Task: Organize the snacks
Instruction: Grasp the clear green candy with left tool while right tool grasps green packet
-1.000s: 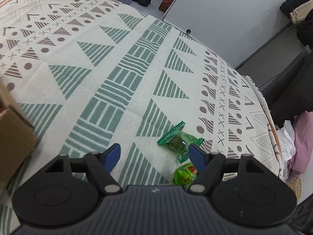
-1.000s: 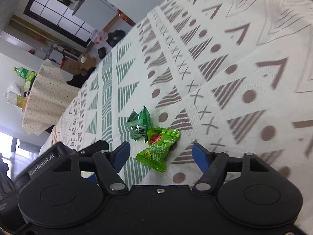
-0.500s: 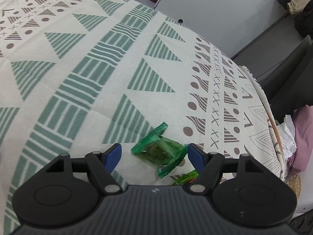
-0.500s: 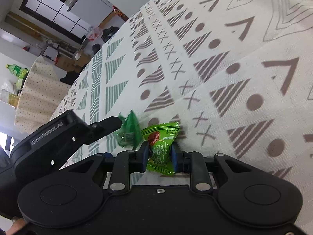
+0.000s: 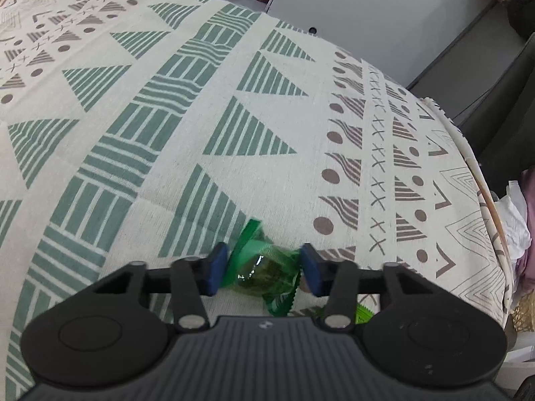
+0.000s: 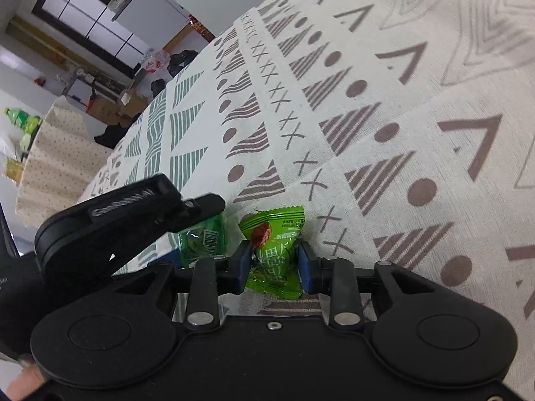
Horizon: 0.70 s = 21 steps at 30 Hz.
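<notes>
Two small green snack packets lie on a patterned tablecloth (image 5: 234,93). In the left wrist view my left gripper (image 5: 262,269) has its blue pads (image 5: 215,267) pressed on both sides of a dark green see-through packet (image 5: 264,267). In the right wrist view my right gripper (image 6: 272,262) is shut on a bright green packet (image 6: 274,244) with a red picture on it. The left gripper's black body (image 6: 110,230) and the dark green packet (image 6: 202,239) show just to the left there. A corner of the bright green packet (image 5: 362,312) shows in the left wrist view.
The cloth-covered table's edge (image 5: 481,180) runs close on the right in the left wrist view, with clothes and a dark chair beyond. Shoes and a white panel lie past the far edge. In the right wrist view a second dotted-cloth table (image 6: 57,153) with bottles stands at the left.
My left gripper moved forward over the dark green packet and its jaws closed onto it. My right gripper closed on the bright green packet half a second ago and still holds it.
</notes>
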{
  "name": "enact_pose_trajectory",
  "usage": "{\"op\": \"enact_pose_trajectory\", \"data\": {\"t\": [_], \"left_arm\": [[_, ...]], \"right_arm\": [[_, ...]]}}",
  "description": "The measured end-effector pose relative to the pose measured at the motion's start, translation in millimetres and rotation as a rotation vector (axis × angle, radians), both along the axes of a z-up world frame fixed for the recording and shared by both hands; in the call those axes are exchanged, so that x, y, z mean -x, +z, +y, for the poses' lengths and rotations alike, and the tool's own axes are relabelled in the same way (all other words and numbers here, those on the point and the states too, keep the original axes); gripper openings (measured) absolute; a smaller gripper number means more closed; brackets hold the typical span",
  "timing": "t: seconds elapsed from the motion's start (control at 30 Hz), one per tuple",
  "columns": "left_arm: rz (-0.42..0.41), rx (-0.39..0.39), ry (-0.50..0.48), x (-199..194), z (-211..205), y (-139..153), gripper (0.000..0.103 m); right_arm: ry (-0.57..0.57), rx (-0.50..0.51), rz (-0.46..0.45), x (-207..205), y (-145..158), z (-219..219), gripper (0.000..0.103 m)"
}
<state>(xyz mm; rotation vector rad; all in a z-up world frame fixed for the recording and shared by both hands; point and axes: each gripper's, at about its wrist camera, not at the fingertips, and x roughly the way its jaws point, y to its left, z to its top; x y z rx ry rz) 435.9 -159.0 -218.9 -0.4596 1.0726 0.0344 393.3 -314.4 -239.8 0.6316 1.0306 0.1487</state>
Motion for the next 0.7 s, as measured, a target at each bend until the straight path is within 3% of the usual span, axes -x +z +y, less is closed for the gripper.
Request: {"op": "enact_pose_trajectory", "data": {"t": [0.13,0.7], "left_arm": [[0.002,0.018,0.006,5.8,5.7,4.2,0.035],[-0.08,0.008,0.052,46.8,41.3,54.6,0.033]], "right_arm": [[0.011,0.003,-0.005,-2.5,-0.5,1.6,0.028],[0.029,0.004,-0.091,7.0,35.0,12.4,0.024]]}}
